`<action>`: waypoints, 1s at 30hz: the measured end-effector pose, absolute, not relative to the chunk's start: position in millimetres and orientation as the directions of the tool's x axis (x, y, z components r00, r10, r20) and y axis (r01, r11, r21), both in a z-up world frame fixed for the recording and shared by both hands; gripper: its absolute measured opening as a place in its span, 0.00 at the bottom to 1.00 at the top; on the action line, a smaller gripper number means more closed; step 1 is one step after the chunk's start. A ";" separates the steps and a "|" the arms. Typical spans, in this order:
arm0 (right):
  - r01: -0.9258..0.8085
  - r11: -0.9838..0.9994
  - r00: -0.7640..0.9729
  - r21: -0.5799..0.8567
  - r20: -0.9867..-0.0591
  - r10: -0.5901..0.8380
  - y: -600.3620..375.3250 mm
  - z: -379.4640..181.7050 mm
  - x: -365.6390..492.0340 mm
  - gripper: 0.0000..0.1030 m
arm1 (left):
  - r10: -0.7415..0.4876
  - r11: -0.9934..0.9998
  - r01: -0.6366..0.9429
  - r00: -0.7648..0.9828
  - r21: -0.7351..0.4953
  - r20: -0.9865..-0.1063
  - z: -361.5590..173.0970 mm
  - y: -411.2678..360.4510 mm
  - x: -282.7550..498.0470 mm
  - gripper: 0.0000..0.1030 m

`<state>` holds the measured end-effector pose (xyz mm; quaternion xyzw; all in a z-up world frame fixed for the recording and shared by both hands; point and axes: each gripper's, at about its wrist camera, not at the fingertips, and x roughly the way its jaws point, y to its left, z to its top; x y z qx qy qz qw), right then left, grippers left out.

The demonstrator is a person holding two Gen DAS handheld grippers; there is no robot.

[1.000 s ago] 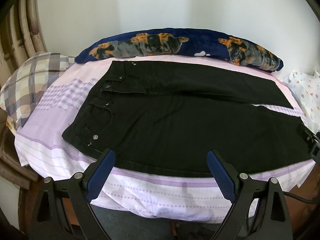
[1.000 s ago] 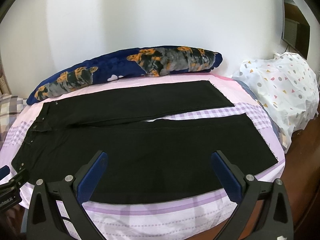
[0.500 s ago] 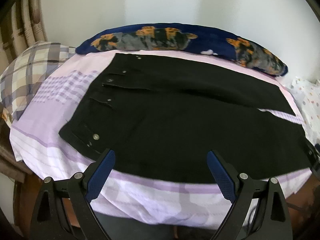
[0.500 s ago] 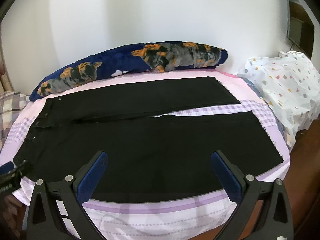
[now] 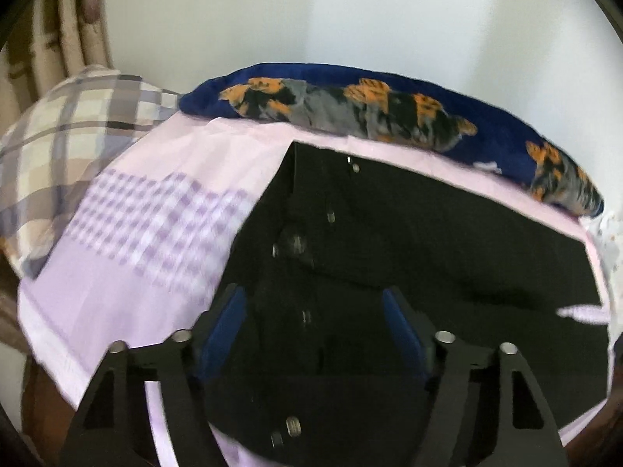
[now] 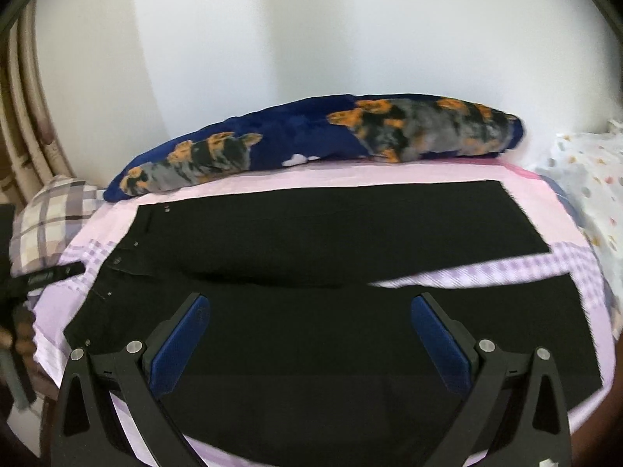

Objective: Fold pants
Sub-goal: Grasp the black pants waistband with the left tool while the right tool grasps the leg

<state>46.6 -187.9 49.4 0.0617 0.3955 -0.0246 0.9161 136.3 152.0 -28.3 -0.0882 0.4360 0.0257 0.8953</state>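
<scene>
Pants (image 6: 311, 311) lie flat on the bed (image 6: 553, 210), legs spread below the blue pillow (image 6: 311, 136) — ready for folding. Left tool (image 5: 315, 330) is closing over the waistband, not yet pinching — right tool (image 6: 311, 334) hovers spread above the near leg.

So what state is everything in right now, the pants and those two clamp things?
Pants: unfolded, spread flat on the bed, legs apart.
Left gripper: jaws closing over the waistband, pads not pressing yet.
Right gripper: open above the near leg, holding nothing.
Bed sheet: spread under the pants.
</scene>
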 end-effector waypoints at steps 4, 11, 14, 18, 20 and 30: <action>0.088 0.987 0.653 0.135 -0.756 0.045 -186.5 39.4 75.2 1.00 | -0.139 0.971 -0.073 0.608 -0.230 -0.781 -31.0 176.9 182.9 0.59; 0.119 0.971 0.619 0.207 -0.780 0.091 -191.3 20.6 120.1 1.00 | -0.423 0.857 -0.047 0.504 -0.513 -0.753 -63.0 216.6 269.3 0.59; 0.131 0.971 0.603 0.201 -0.793 0.083 -191.2 12.9 138.7 1.00 | -0.475 0.819 -0.067 0.479 -0.570 -0.738 -77.7 229.6 299.2 0.57; 0.139 0.969 0.579 0.202 -0.810 0.086 -190.8 1.3 158.4 1.00 | -0.522 0.797 -0.054 0.438 -0.602 -0.731 -91.8 237.7 330.0 0.50; 0.138 0.971 0.567 0.197 -0.819 0.086 -189.4 -6.0 170.1 1.00 | -0.542 0.788 -0.051 0.413 -0.613 -0.732 -99.9 240.1 341.1 0.47; 0.096 0.978 0.537 0.185 -0.837 0.106 -177.4 -33.2 217.5 1.00 | -0.604 0.756 -0.025 0.358 -0.654 -0.712 -121.2 242.0 375.5 0.23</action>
